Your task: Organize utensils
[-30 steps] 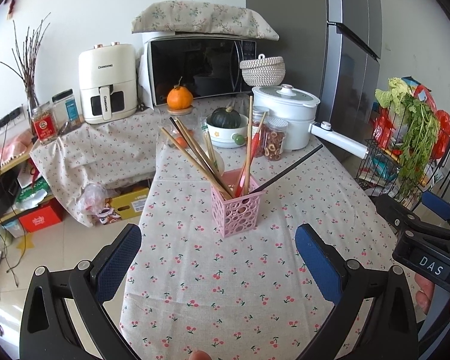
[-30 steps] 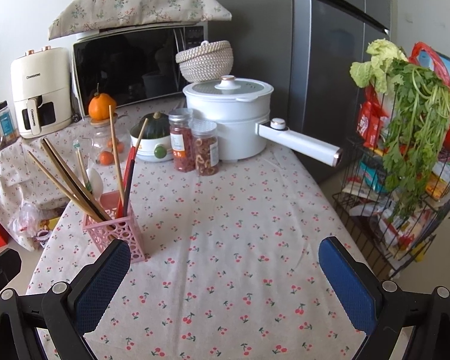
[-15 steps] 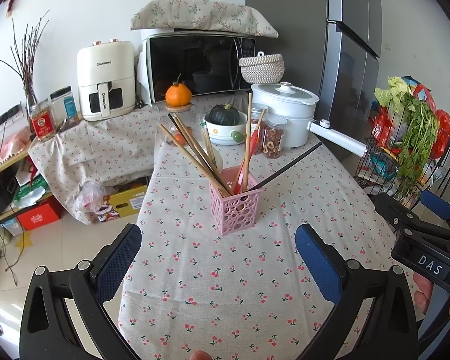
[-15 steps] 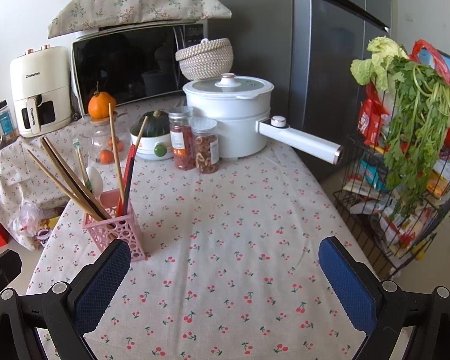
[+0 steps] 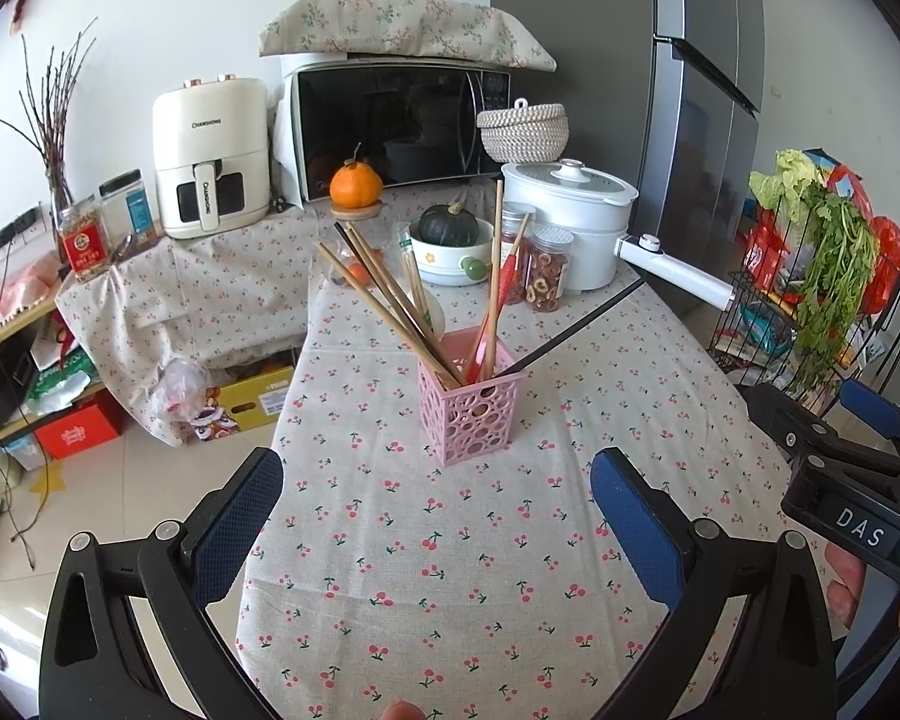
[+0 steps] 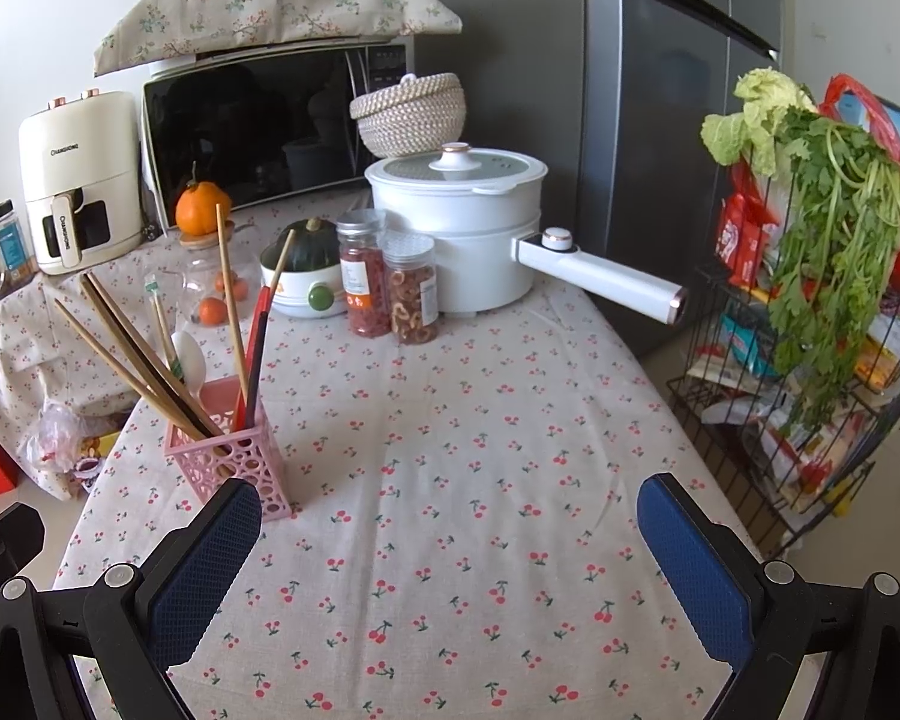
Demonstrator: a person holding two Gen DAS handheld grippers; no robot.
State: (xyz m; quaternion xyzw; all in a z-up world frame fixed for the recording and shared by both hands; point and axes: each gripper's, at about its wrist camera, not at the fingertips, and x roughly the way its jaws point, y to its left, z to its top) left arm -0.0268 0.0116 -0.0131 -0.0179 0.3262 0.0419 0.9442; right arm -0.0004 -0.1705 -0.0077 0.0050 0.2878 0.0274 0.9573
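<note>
A pink perforated holder (image 5: 470, 405) stands upright near the middle of the cherry-print worktop (image 5: 450, 570), and the utensils in it fan out above its rim. A bundle of wooden chopsticks (image 5: 384, 306) leans up and to the left in the left wrist view, their long axes tilted well off vertical. One pale chopstick (image 5: 496, 276) rises almost straight up, with a red-handled utensil (image 5: 498, 306) leaning slightly right beside it. A dark stick (image 5: 576, 333) slants low to the right, toward the white pot's handle (image 5: 678, 273); whether its lower end sits inside the holder or lies behind it cannot be told. A white spoon (image 6: 189, 357) shows behind the chopsticks, partly hidden by them.

Behind the holder stand two spice jars (image 6: 390, 285), a bowl with a green squash (image 5: 450, 240) and the white pot (image 5: 564, 222).

The left hand-held gripper (image 5: 435, 516) hovers over the near edge of the worktop, fingers spread wide with nothing between them, facing the holder. The right hand-held gripper (image 6: 450, 546) is likewise wide apart and empty, the holder just beyond its left finger (image 6: 207, 564). Both bodies are cut off by the frame's lower edge.
</note>
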